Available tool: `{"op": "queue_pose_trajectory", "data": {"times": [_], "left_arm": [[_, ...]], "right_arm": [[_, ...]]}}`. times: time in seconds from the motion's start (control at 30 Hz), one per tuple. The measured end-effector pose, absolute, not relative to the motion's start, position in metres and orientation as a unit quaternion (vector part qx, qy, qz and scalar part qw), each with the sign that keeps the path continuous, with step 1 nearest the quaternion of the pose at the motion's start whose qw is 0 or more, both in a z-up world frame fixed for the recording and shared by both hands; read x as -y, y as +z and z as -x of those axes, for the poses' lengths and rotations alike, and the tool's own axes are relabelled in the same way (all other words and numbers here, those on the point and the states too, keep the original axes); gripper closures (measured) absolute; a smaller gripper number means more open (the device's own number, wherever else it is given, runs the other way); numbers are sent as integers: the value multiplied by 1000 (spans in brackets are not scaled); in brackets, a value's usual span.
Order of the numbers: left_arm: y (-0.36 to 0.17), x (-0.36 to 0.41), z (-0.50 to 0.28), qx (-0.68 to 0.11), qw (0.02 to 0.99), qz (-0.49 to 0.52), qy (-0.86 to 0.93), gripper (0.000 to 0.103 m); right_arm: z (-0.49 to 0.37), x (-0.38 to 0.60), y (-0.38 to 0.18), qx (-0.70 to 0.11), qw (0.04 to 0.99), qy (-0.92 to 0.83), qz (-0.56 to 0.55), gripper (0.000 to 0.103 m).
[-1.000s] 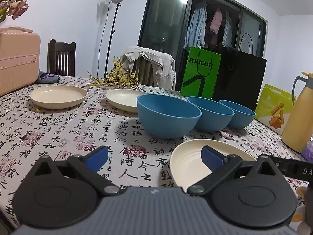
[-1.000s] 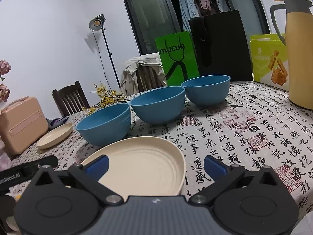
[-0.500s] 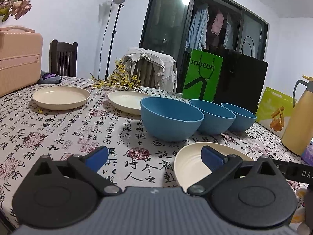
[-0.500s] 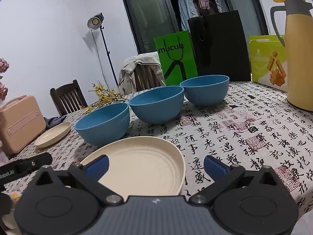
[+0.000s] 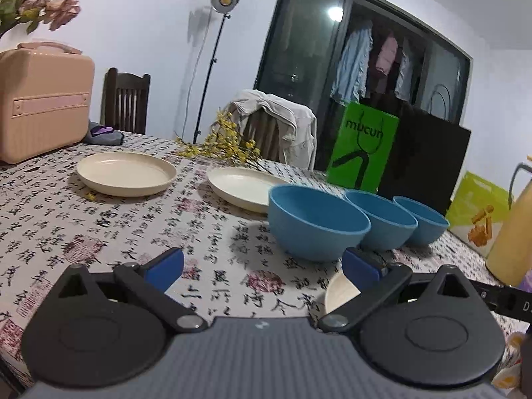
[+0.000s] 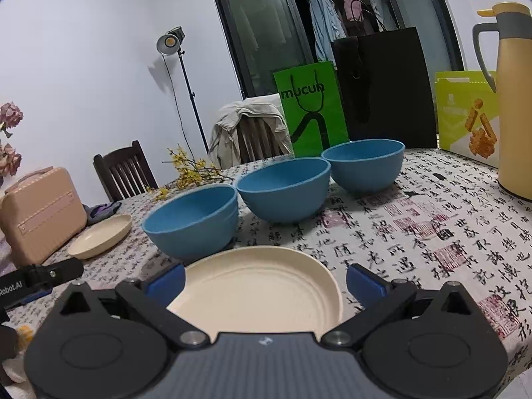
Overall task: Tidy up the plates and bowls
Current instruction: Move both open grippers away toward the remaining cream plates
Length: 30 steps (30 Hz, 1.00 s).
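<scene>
- Hovering low over the near edge of the table (image 6: pixel 465 232), which is covered by a white cloth printed with black calligraphy, the right gripper (image 6: pixel 266 282) is seen with its blue-padded jaws spread wide and nothing between them; the round cream ribbed plate (image 6: pixel 259 286) lies flat directly ahead of it, close to that near edge.
- The left gripper (image 5: pixel 262 266) is likewise released and empty, aimed across the table toward the nearest of three blue bowls (image 5: pixel 317 222).
- Two more cream plates are set further back: one (image 5: pixel 126 173) toward the far left corner beside a pink case (image 5: pixel 43 106), another (image 5: pixel 246 188) just behind the nearest bowl.
- The bowls are lined up rim to rim in a row running from the table's middle toward the far right corner, all upright with openings facing up.
- No long axis is offered by the round plates, so any side of the rim can be taken.
- A slip is judged likely if the thin, low rim is pinched shallowly; the plate could tilt and drop.
- The closest bowl could be knocked if the near plate is pushed forward, since little clearance appears between them.
</scene>
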<state>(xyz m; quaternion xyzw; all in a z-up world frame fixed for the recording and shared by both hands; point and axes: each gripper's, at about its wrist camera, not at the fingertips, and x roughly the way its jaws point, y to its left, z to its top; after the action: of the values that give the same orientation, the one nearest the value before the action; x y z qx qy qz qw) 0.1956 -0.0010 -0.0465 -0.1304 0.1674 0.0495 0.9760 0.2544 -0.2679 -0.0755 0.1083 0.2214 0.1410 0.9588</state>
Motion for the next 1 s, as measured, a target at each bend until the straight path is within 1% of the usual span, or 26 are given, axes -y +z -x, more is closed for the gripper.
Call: {"op": "queue_pose_trajectory", "data": {"times": [0.47,1.0], "left_arm": [[-27,-56,-187,-142,970,168,101,0],[-21,-112,-175,-127,964,172,156,0]], "right_arm": [[-260,223,-52,-209,959,168,-95,0],[-283,168,-34,-224,948,201,-98,0]]}}
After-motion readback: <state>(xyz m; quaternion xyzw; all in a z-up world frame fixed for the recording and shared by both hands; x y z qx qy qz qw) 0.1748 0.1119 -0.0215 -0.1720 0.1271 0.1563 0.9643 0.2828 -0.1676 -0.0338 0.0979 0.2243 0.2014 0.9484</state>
